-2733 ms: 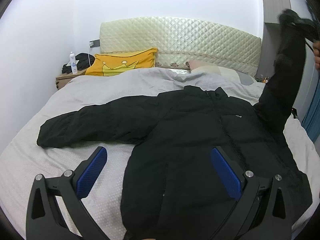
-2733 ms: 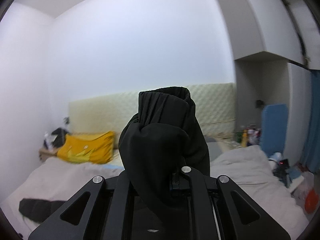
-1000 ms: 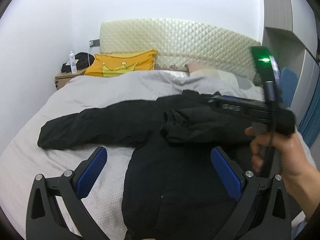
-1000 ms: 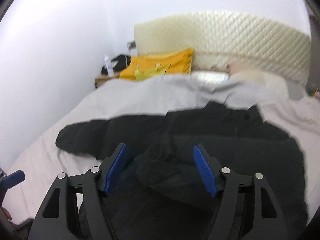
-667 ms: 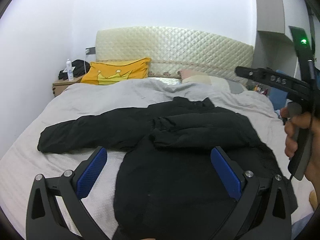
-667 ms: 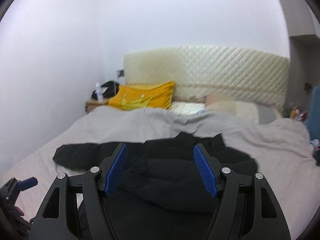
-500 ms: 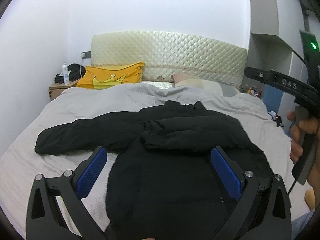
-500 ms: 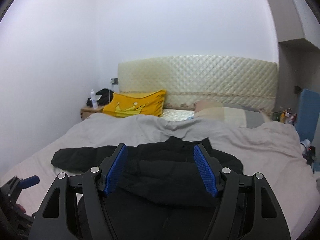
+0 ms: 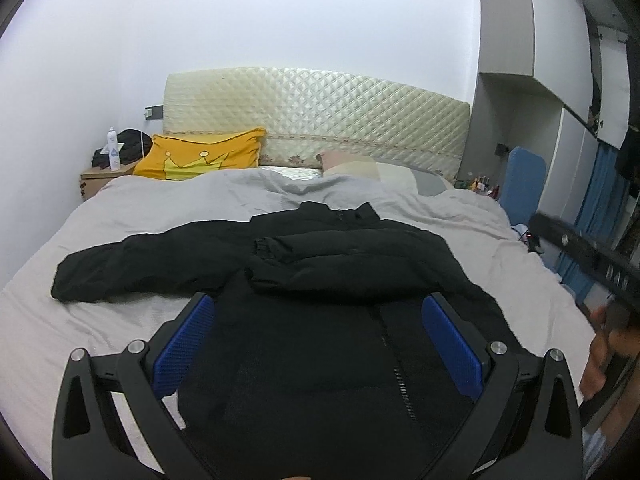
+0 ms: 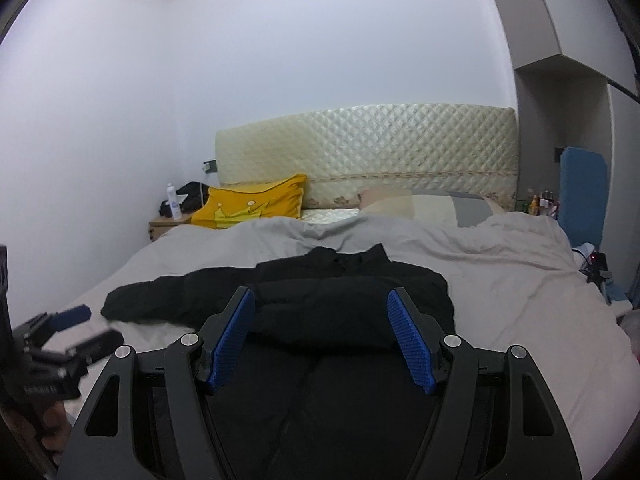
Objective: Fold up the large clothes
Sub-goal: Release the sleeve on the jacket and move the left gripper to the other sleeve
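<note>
A black padded jacket lay front-up on the grey-covered bed, collar toward the quilted headboard, zip running down the middle of the body. One sleeve lay folded across the chest with its cuff near the centre; the other sleeve was stretched out flat to the side, toward the wall with the bedside table. The left gripper hung above the lower body of the jacket with its blue pads spread wide and nothing between them; the right gripper was likewise spread and empty, raised over the same garment. Judged from this layout, the step in hand was the sleeve fold — one side done, one not yet done. The next move would call for a gripper, most plausibly the left, to travel to the cuff of the outstretched sleeve, pinch the bulky fabric firmly and carry it across the chest onto the folded one; the thick padding may spring back or slide — a judgement, not something shown. As for writing, no brand or label could be read on the jacket. The yellow pillow bore a crown motif without legible text, and the white bottle on the bedside table showed markings too small to make out.
</note>
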